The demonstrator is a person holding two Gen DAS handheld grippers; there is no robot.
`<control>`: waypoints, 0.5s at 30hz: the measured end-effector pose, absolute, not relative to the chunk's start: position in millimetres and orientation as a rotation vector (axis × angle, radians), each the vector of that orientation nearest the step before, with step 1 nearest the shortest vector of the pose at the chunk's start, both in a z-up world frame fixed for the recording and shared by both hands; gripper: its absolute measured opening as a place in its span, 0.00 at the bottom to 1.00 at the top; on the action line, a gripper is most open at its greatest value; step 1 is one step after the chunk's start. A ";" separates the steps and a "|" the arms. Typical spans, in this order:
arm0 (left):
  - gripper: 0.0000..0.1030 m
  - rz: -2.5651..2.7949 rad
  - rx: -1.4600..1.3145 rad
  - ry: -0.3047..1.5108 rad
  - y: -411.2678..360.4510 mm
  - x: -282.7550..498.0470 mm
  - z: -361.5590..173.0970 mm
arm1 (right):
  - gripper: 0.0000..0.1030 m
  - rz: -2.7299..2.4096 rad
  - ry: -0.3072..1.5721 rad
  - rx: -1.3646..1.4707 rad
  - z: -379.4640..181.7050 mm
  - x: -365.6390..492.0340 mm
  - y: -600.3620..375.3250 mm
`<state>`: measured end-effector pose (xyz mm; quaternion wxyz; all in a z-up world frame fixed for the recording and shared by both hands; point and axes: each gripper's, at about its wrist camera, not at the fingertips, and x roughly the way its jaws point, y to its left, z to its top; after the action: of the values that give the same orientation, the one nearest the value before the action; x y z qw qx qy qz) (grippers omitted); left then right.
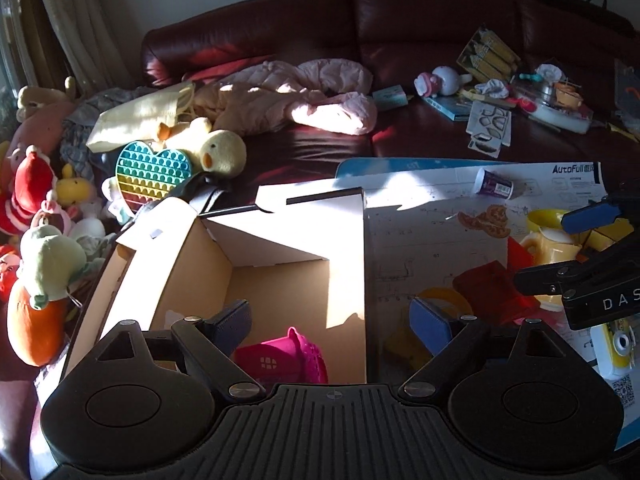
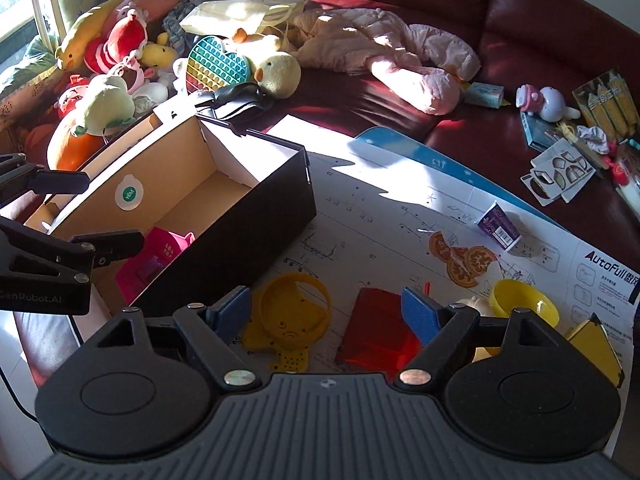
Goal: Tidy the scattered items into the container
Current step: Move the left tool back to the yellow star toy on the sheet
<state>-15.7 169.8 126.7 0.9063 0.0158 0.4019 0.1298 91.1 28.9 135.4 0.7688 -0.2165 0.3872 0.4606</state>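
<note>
An open cardboard box (image 1: pixel 276 280) (image 2: pixel 224 184) stands on a white printed sheet (image 2: pixel 400 216). A pink toy house (image 1: pixel 284 356) (image 2: pixel 158 256) lies inside it. My left gripper (image 1: pixel 332 320) is open and empty over the box's right wall. My right gripper (image 2: pixel 326 312) is open and empty above a yellow round toy (image 2: pixel 296 312) and a red toy house (image 2: pixel 380 332) on the sheet. A yellow bowl (image 2: pixel 524 304), a yellow house piece (image 2: pixel 592 340), a pizza toy (image 2: pixel 460 260) and a purple carton (image 2: pixel 498 226) also lie scattered there.
A dark red sofa (image 2: pixel 540 40) holds a pink jacket (image 2: pixel 384 40), a duck plush (image 2: pixel 276 72), a heart pop toy (image 2: pixel 216 64), several plush toys (image 2: pixel 108 60) at left, and books and small toys (image 2: pixel 568 128) at right. A yellow toy camera (image 1: pixel 616 348) lies at right.
</note>
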 end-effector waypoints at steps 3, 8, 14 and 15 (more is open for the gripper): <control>0.90 0.191 0.090 0.832 135.8 -10.3 117.8 | 0.82 0.940 0.889 -0.469 114.2 100.4 5.5; 0.90 0.142 0.117 0.916 108.6 -3.3 85.3 | 0.82 0.876 0.943 -0.447 83.3 110.1 -25.8; 0.90 0.096 0.122 0.984 89.5 -1.0 50.5 | 0.82 0.825 1.031 -0.405 53.6 119.6 -54.7; 0.89 0.101 0.106 0.994 90.5 2.1 46.4 | 0.82 0.822 1.043 -0.398 49.8 120.8 -56.5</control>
<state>2.1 90.5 46.4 0.8763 0.0509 0.4766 0.0483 120.8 -56.5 49.8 0.7692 -0.1834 0.4808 0.3788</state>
